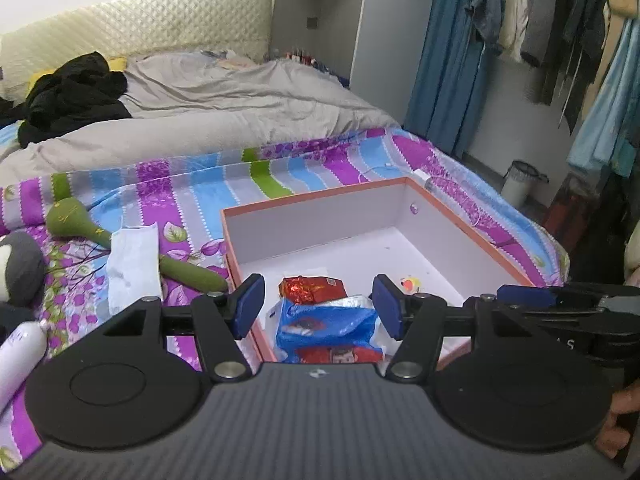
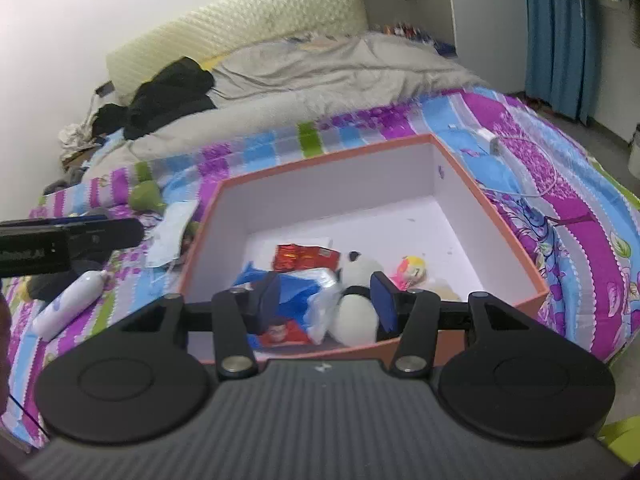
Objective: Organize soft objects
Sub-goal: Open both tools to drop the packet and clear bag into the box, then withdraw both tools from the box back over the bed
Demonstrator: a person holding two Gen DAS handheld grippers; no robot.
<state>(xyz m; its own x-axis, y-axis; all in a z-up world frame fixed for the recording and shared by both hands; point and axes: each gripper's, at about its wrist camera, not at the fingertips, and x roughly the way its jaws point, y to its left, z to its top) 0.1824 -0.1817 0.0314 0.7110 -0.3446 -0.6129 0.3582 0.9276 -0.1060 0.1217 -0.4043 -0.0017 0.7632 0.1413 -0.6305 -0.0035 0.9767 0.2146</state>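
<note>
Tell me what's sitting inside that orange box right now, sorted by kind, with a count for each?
In the orange box:
Plush toys: 2, a panda and a small pink-and-yellow one
Red foil packet: 1
Blue-and-white plastic packs: 1 heap, with a red printed pack beneath it; I cannot tell how many pieces it holds
Total: at least 4 things

Matt cardboard box (image 2: 516,280), crinkly glossy plastic packets (image 1: 320,322)

Grey duvet (image 1: 208,116) rumpled on bed — black clothes (image 1: 72,96) near headboard (image 1: 140,20); blue curtain (image 1: 444,60) right.
</note>
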